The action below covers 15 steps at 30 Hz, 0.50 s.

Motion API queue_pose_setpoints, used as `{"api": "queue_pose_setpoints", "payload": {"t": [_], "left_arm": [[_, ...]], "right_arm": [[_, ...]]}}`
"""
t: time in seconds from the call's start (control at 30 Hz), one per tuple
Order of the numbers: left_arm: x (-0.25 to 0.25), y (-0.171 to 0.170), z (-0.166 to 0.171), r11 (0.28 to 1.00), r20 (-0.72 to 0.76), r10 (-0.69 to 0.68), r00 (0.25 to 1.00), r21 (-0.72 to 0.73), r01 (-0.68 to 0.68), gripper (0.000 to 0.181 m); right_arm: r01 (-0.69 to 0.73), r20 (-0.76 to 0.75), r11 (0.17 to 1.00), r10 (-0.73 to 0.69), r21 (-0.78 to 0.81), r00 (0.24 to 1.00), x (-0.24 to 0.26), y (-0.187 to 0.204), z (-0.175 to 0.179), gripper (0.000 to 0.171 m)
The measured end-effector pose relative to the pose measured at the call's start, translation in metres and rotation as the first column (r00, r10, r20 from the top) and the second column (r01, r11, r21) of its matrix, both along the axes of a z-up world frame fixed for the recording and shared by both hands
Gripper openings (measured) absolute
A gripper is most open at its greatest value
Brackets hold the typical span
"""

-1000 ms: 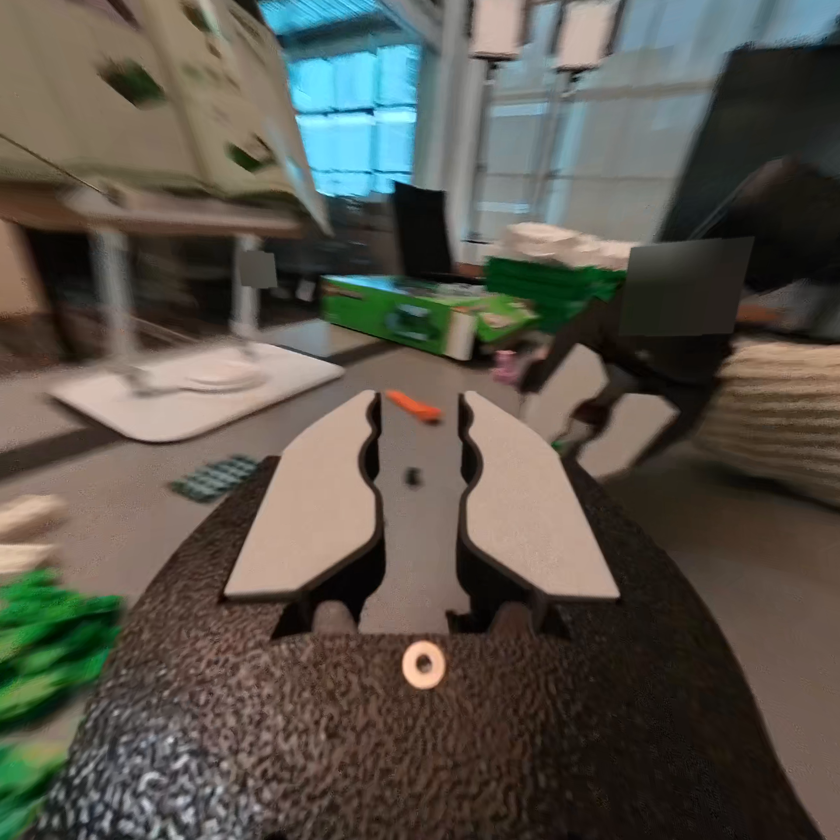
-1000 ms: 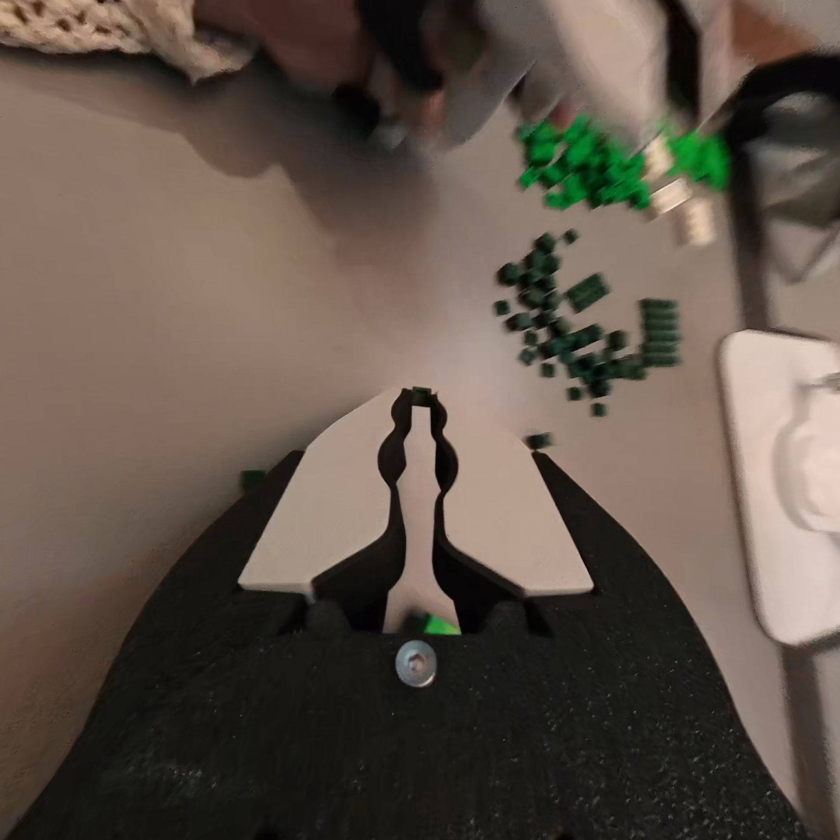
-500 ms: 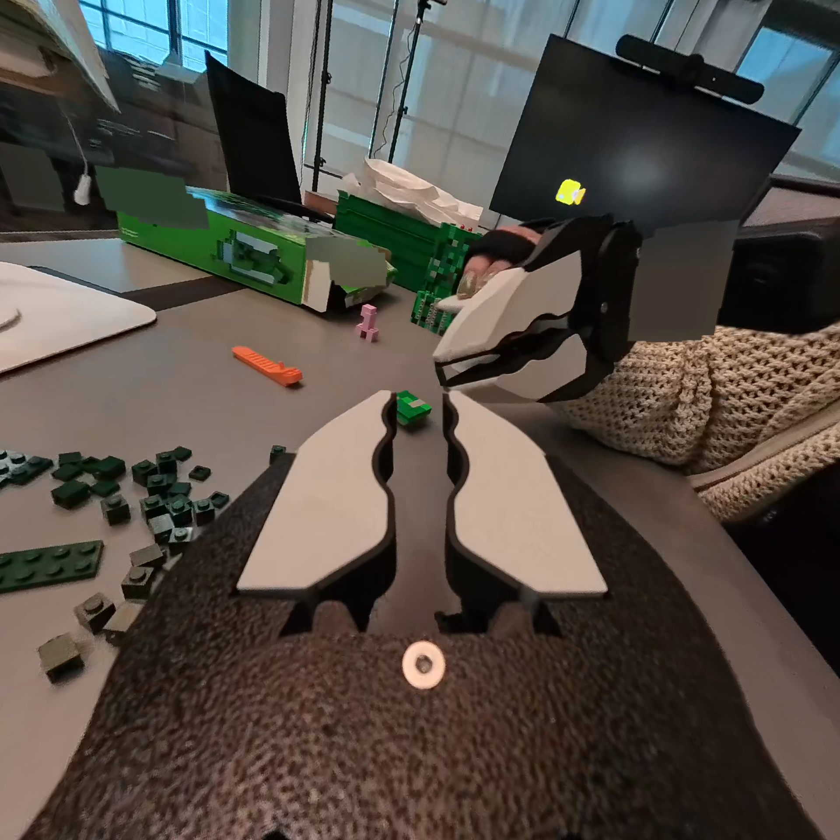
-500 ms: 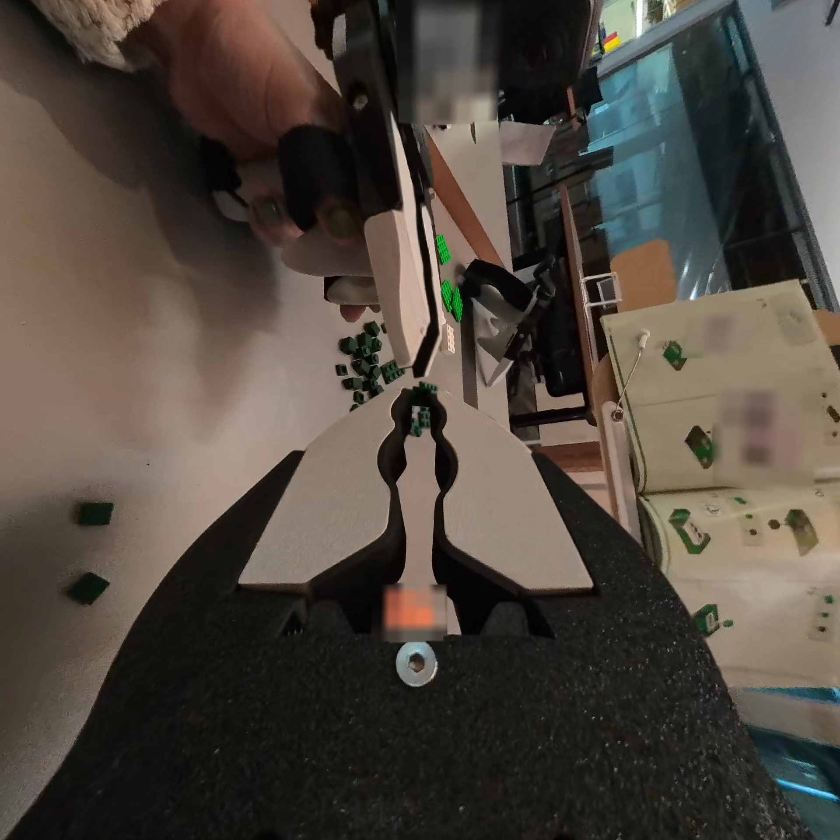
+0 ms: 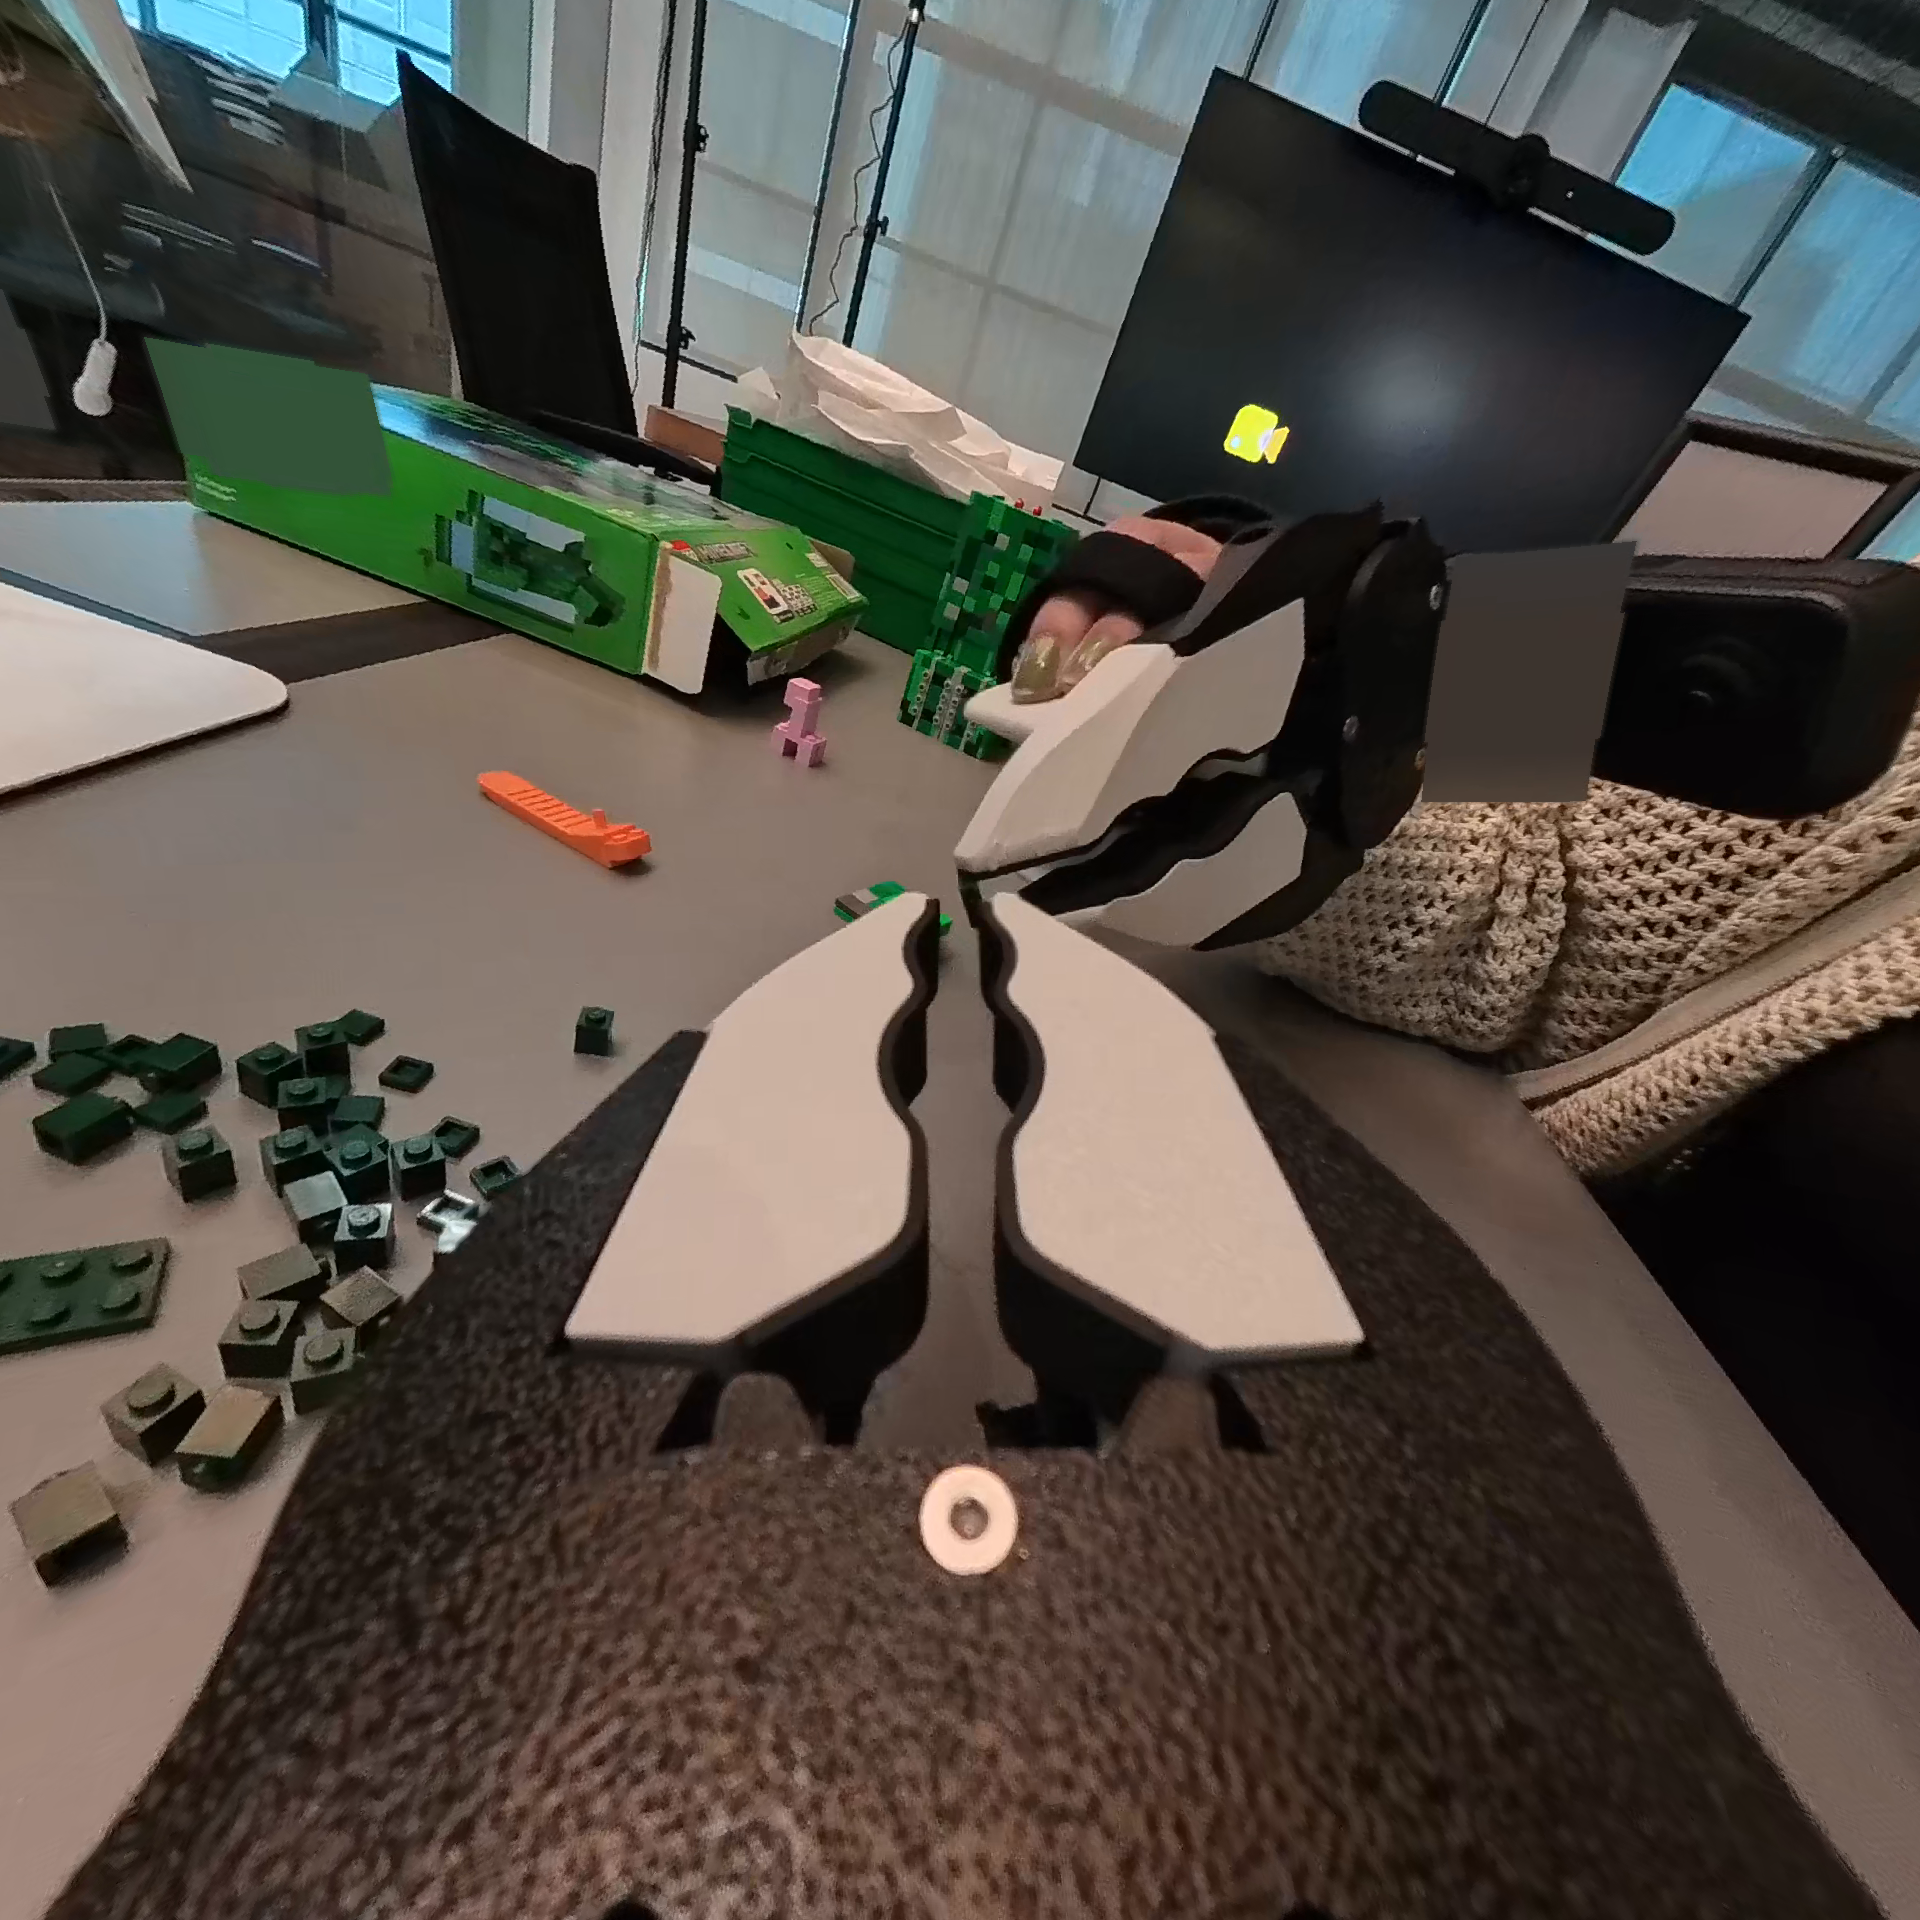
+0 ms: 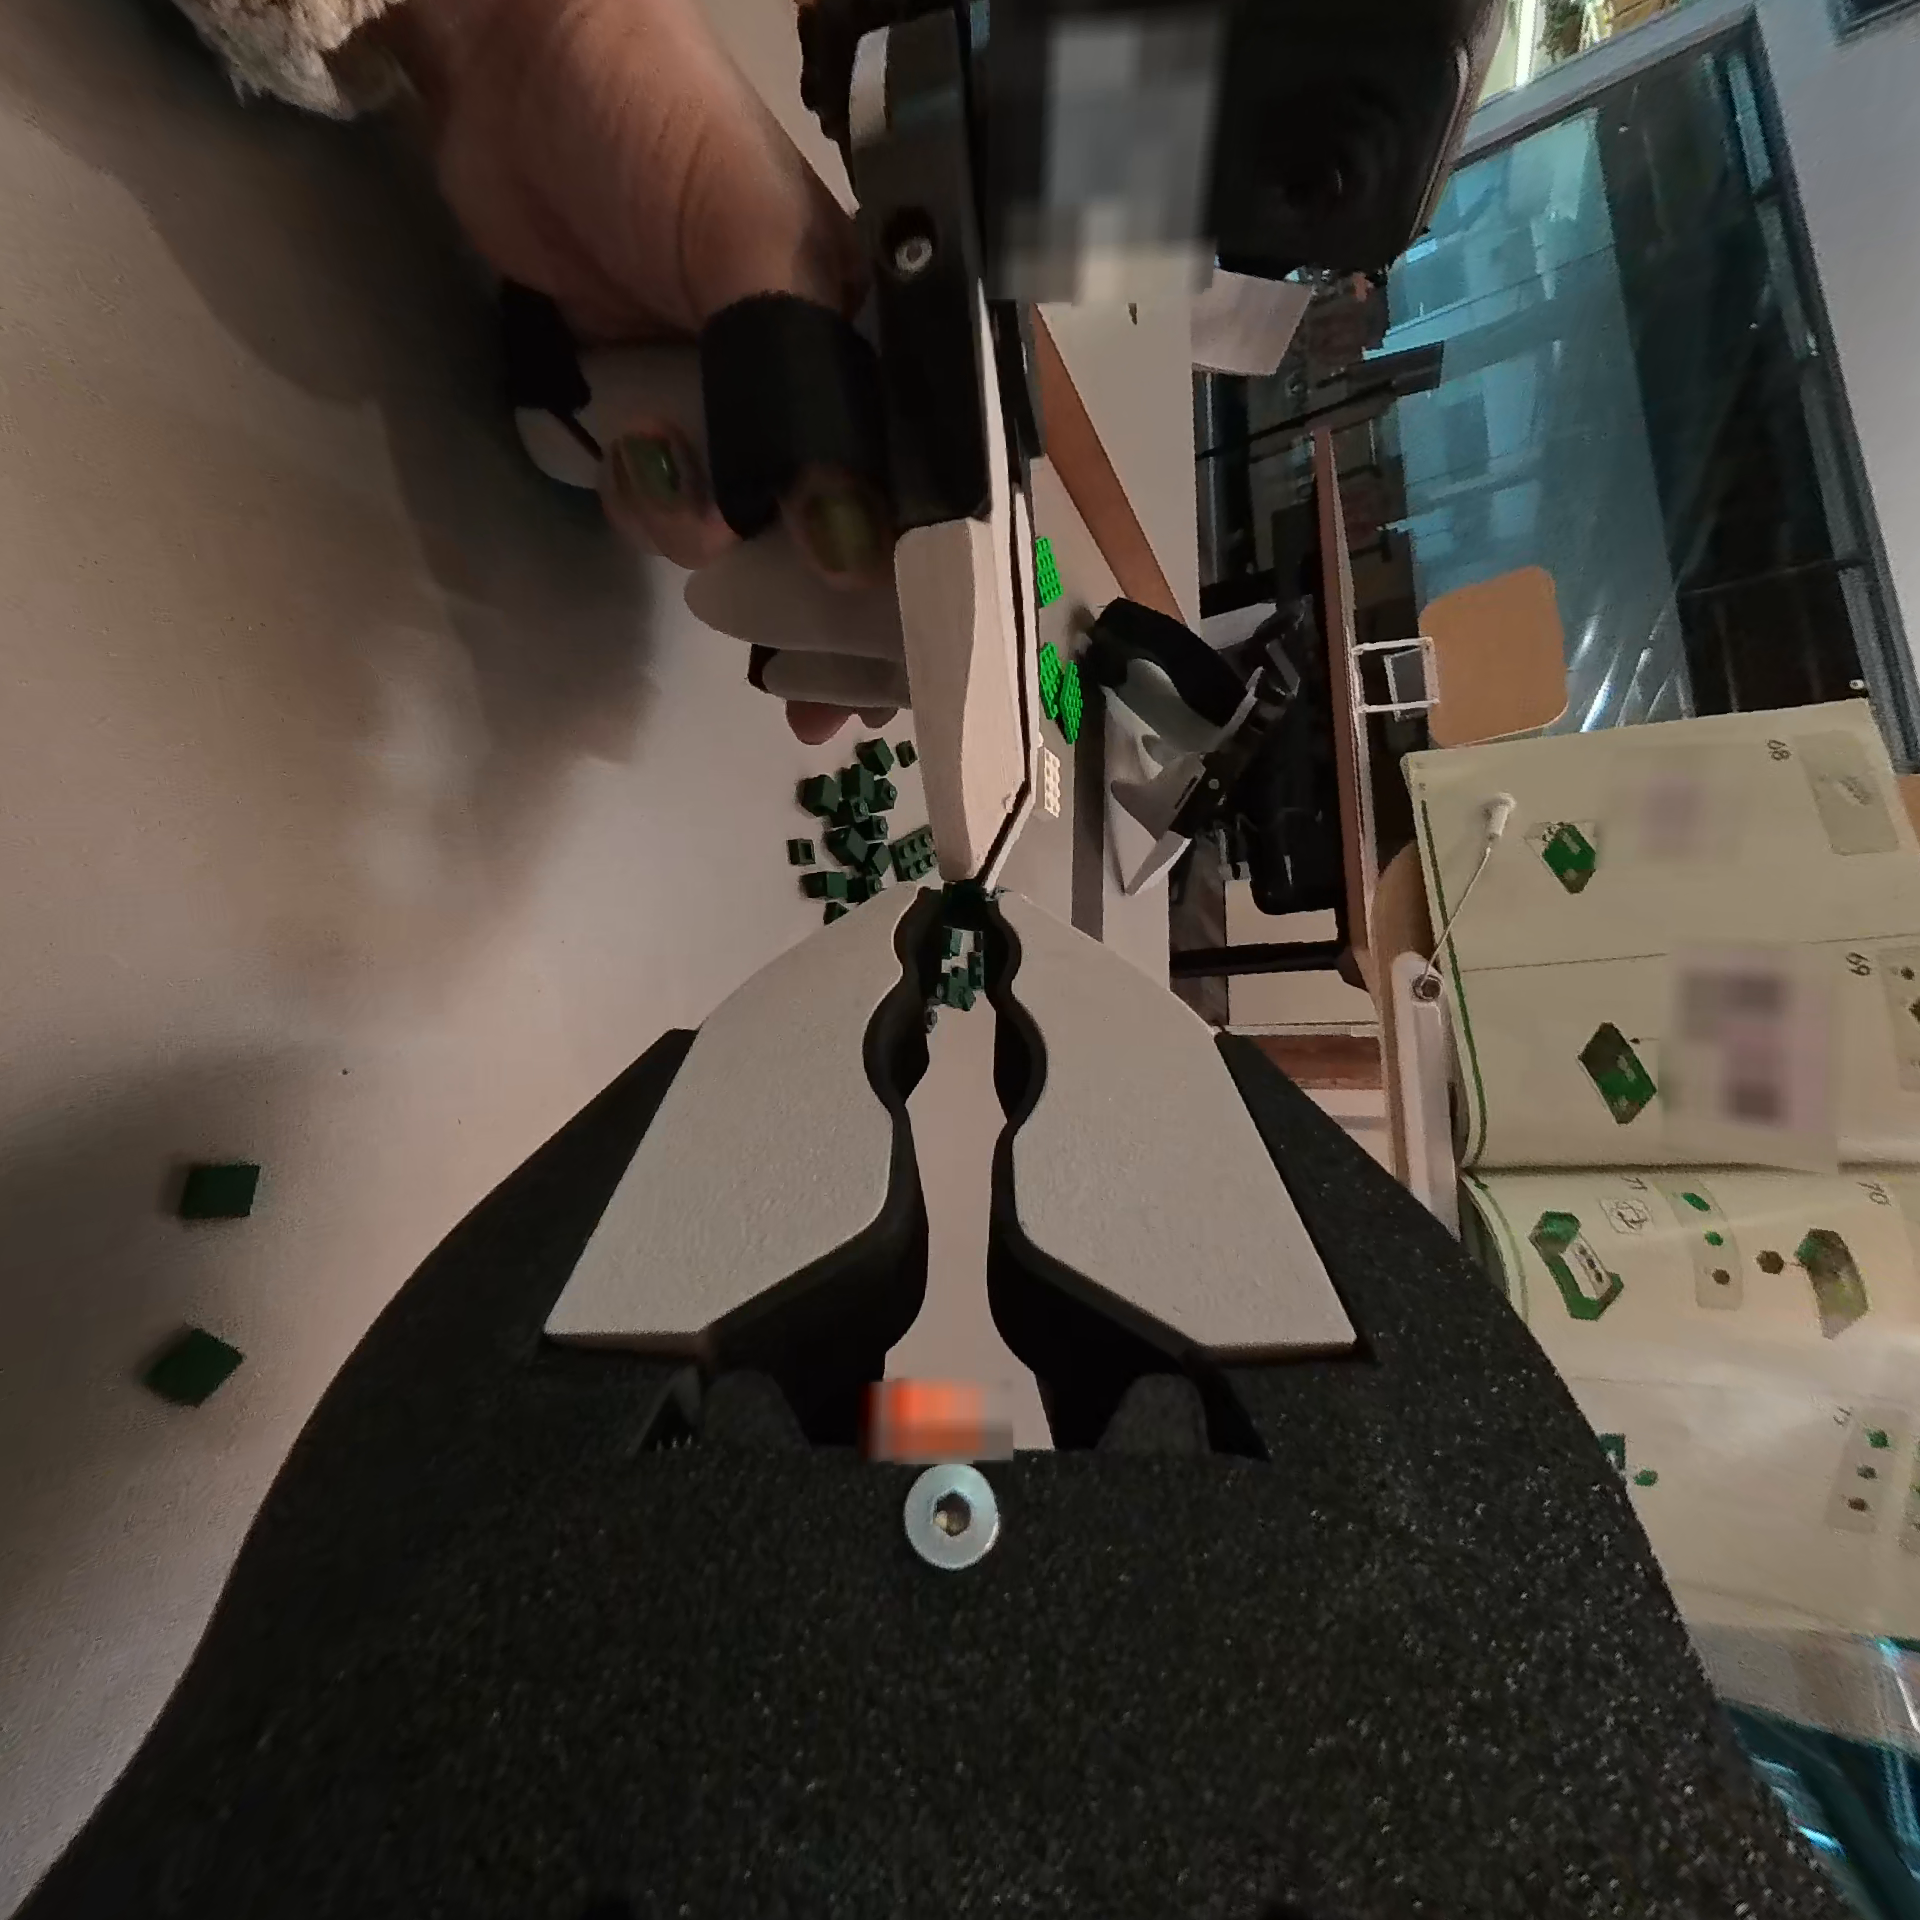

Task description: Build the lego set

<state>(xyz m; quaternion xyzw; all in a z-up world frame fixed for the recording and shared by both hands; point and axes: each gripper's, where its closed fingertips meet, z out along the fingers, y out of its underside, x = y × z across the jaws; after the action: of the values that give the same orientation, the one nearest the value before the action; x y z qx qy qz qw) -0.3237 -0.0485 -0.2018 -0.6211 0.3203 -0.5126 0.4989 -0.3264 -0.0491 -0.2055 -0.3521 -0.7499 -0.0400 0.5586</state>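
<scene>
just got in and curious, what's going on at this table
A person with a gripper in each hand is building a lego set. The right gripper pinches a tiny dark green piece and meets the tips of the left gripper above a bright green piece. Loose dark green bricks lie nearby.

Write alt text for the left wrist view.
The left hand-held gripper reaches toward a bright green brick on the grey table, meeting the right hand-held gripper. Dark green bricks lie scattered left.
</scene>
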Motion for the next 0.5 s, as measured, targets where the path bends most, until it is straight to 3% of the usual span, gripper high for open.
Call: {"api": "queue_pose_setpoints", "payload": {"t": [0.5], "left_arm": [[0.0005, 0.0000, -0.0018, 1.000, -0.002, -0.012, 1.000, -0.026, 0.012, 0.006]], "right_arm": [[-0.007, 0.015, 1.000, 0.006, 0.029, 1.000, -0.0006, 0.0005, -0.0018, 0.007]]}}
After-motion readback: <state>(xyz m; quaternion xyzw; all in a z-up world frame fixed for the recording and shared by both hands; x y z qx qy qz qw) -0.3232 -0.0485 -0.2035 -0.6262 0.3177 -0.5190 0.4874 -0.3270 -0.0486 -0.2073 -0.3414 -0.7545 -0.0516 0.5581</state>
